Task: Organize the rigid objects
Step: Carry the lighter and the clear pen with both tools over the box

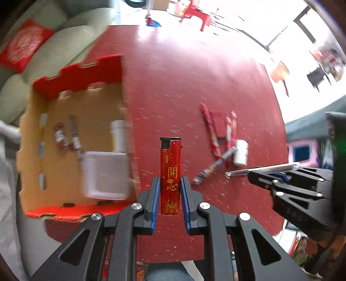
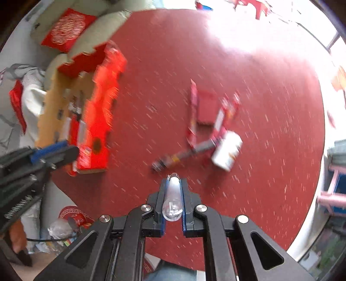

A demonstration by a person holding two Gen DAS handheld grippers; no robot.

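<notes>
My left gripper (image 1: 170, 183) is shut on a red lighter (image 1: 170, 170) with gold characters, held upright above the red table (image 1: 183, 75). My right gripper (image 2: 173, 186) is shut on a clear pen-like tube (image 2: 172, 198); it shows from the side in the left wrist view (image 1: 259, 171). An open cardboard box (image 1: 34, 138) with red edges stands at the left and holds a white container (image 1: 106, 175), a white bottle (image 1: 118, 134) and small tubes (image 1: 74, 138). On the table lie red wrapped sticks (image 1: 210, 131), a pen (image 1: 213, 166) and a white bottle (image 1: 240, 152).
A green sofa (image 1: 64, 39) with a red cushion (image 1: 23, 45) lies behind the box. A red stool (image 1: 196, 13) stands beyond the table. The box also shows in the right wrist view (image 2: 95, 112), with the loose pile (image 2: 216, 129) mid-table. A pink and blue stool (image 2: 335, 194) stands at the right.
</notes>
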